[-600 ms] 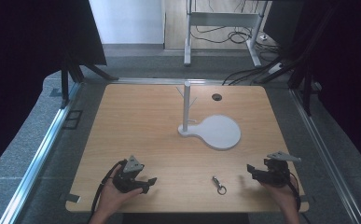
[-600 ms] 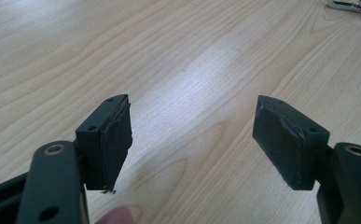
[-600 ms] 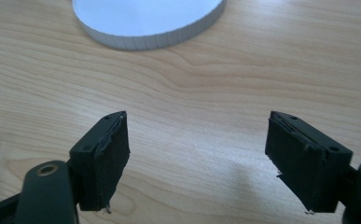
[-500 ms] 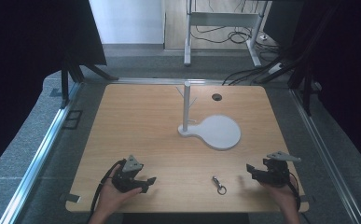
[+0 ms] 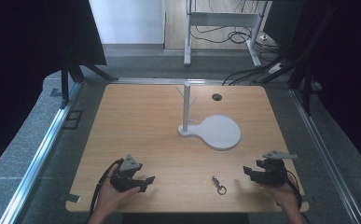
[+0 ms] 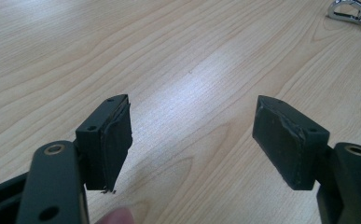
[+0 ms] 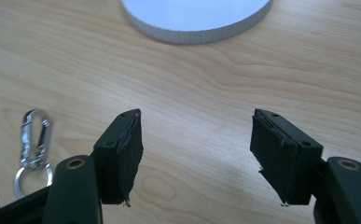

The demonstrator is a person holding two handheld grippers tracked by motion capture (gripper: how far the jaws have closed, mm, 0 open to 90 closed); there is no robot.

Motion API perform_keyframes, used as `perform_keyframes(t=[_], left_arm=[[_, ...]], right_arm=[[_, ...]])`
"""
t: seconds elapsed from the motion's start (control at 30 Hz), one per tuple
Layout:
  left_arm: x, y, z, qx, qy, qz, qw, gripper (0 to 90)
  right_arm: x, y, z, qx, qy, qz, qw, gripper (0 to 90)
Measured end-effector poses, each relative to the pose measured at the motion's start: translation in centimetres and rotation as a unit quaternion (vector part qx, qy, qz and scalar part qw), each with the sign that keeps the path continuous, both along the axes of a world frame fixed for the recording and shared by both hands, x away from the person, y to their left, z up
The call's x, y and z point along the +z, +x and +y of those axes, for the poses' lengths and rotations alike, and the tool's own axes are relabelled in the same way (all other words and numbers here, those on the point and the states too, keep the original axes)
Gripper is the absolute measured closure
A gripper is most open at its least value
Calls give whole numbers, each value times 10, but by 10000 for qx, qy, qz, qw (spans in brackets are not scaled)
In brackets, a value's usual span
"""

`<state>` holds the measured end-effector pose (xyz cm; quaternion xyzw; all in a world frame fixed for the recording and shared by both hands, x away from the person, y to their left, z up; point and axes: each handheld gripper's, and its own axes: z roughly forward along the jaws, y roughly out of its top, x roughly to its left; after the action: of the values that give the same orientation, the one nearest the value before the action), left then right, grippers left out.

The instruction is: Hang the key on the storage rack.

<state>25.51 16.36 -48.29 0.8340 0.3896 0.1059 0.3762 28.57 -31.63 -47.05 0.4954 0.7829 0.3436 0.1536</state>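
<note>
Both tools, left tool (image 5: 143, 179) and right tool (image 5: 250, 171), gape wide, empty. Between them lies a light, stiff, slippery metal clip (image 5: 218, 184); grip its body crosswise.

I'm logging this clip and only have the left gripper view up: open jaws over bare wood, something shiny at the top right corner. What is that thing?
Observer: A small metal snap hook with a key ring, lying flat on the table between the two grippers.
Reviewer: Is the right gripper on it?
Observer: No. The right gripper has its jaws wide open with nothing between them; the hook lies off to their left, untouched.
Reviewer: Anything else on the table?
Observer: A white stand with an upright post on a round base, past the hook toward the far edge.
</note>
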Motion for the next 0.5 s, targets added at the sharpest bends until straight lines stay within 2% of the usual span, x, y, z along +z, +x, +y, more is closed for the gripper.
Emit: perform_keyframes(t=[0.1,0.2,0.3,0.37,0.4,0.43,0.47,0.5], left_arm=[[1,0,0,-11,-39,-8,10000,287],[3,-1,1,-25,-53,-32,10000,287],[3,-1,1,-37,-69,-49,10000,287],[4,-2,1,-44,-84,-49,9999,287],[4,-2,1,-47,-84,-49,9999,287],[4,-2,1,-47,-84,-49,9999,287],[4,-2,2,-44,-89,-55,9999,287],[4,-2,2,-44,-89,-55,9999,287]], right_arm=[[7,0,3,96,-94,63,9999,352],[24,3,12,277,-306,236,9989,400],[31,5,18,370,-412,364,9978,423],[39,8,28,565,-628,591,9947,446],[41,9,32,653,-686,658,9933,451],[41,9,32,653,-686,658,9933,451],[45,11,39,805,-797,802,9903,455],[45,11,39,805,-797,802,9903,455]])
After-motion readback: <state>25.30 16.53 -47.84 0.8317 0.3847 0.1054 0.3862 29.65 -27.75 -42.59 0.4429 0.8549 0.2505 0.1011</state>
